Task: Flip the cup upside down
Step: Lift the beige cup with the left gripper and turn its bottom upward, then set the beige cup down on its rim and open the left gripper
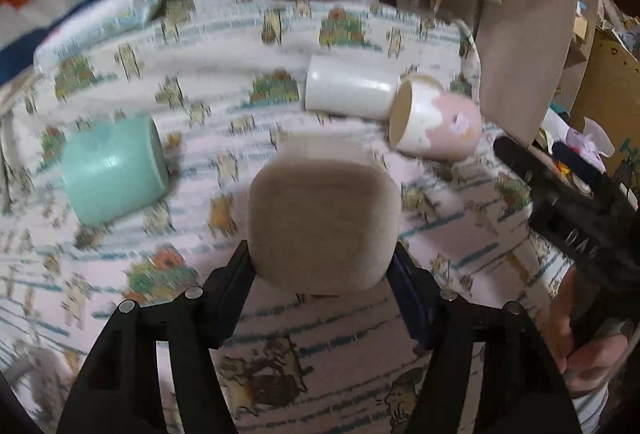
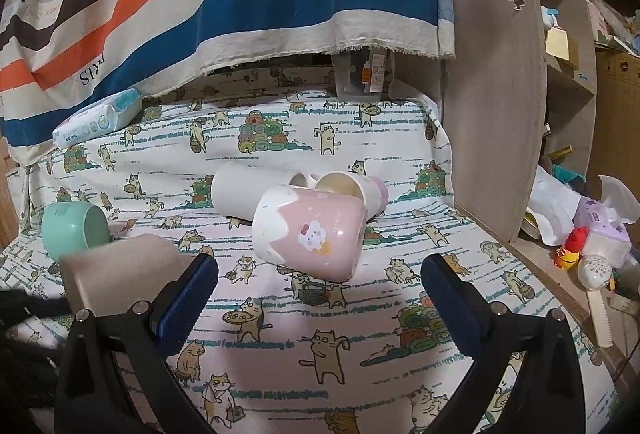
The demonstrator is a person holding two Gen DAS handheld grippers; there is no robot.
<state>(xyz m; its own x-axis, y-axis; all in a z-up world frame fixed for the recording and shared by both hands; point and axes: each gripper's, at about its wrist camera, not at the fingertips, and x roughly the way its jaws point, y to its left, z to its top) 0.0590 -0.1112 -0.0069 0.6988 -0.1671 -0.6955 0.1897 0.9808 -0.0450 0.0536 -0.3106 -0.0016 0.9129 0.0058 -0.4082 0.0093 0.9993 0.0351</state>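
Observation:
My left gripper [image 1: 322, 258] is shut on a beige cup [image 1: 323, 222] and holds it above the cat-print cloth [image 1: 352, 334], its base toward the camera. The beige cup also shows at the left of the right wrist view [image 2: 120, 270]. My right gripper [image 2: 320, 282] is open and empty, just in front of a pink-and-white cup [image 2: 312, 234] that lies on its side. That pink cup also shows in the left wrist view [image 1: 436, 122].
A white cup [image 2: 244, 194] and a second pink cup [image 2: 352, 190] lie on their sides behind. A mint green cup [image 1: 112, 170] lies at the left. A wipes pack [image 2: 100, 118] sits at the back left. A wooden shelf panel [image 2: 496, 94] borders the right.

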